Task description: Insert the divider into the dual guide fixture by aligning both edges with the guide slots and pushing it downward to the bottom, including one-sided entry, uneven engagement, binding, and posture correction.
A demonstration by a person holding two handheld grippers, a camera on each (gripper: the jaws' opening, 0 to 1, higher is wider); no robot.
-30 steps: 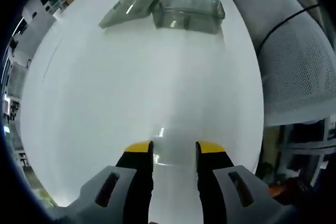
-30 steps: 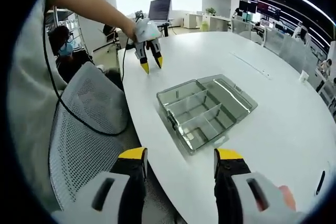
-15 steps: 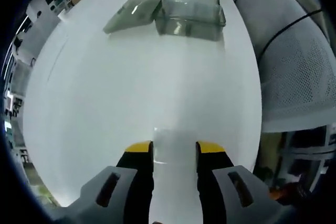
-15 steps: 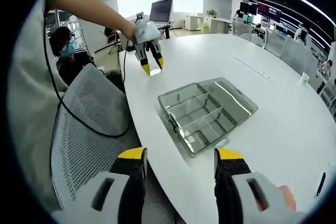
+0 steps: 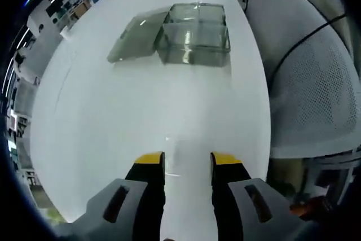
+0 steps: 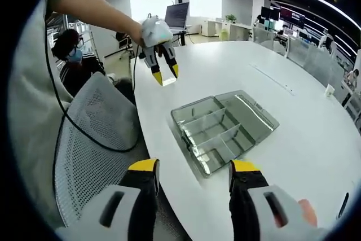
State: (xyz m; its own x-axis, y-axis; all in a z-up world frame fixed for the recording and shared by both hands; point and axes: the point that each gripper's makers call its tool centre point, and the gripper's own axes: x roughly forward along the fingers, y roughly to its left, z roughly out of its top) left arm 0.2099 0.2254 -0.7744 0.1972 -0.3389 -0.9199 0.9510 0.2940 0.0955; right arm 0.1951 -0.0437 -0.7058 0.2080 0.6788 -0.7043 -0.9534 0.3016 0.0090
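1. Surface [image 6: 316, 139]: white, oval. Curved edge runs along a grey mesh chair [image 6: 90, 139] in the right gripper view. Open white room on all sides of the box; in the left gripper view a wide bare stretch lies between the fingers and the box.

2. Compartment box [image 6: 223, 131] (guide fixture): clear grey plastic, several cells with upright partitions, lid hinged open flat on the surface. Sits near the chair-side edge, not overhanging. In the left gripper view the box [image 5: 194, 35] is at 12 o'clock, lid [image 5: 135, 38] lying at its 9 o'clock.

3. Divider [image 5: 186, 159]: small clear plate, hard to see against the white. Pinched between the left gripper [image 5: 186, 159] fingers, well apart from the box. In the right gripper view it shows as a pale plate [image 6: 168, 78] at the yellow tips of the left gripper [image 6: 166, 74], off the surface, at approx. 10–11 o'clock from the box.

4. Right gripper [image 6: 192, 167]: yellow-tipped black fingers spread wide, nothing between them; over the surface edge by the chair, box at its 12 o'clock.

5. Misc.: person's arm [image 6: 96, 7] reaching to the left gripper; black cable [image 6: 84, 128] draped over the chair; laptop [image 6: 176, 14] at the far end.
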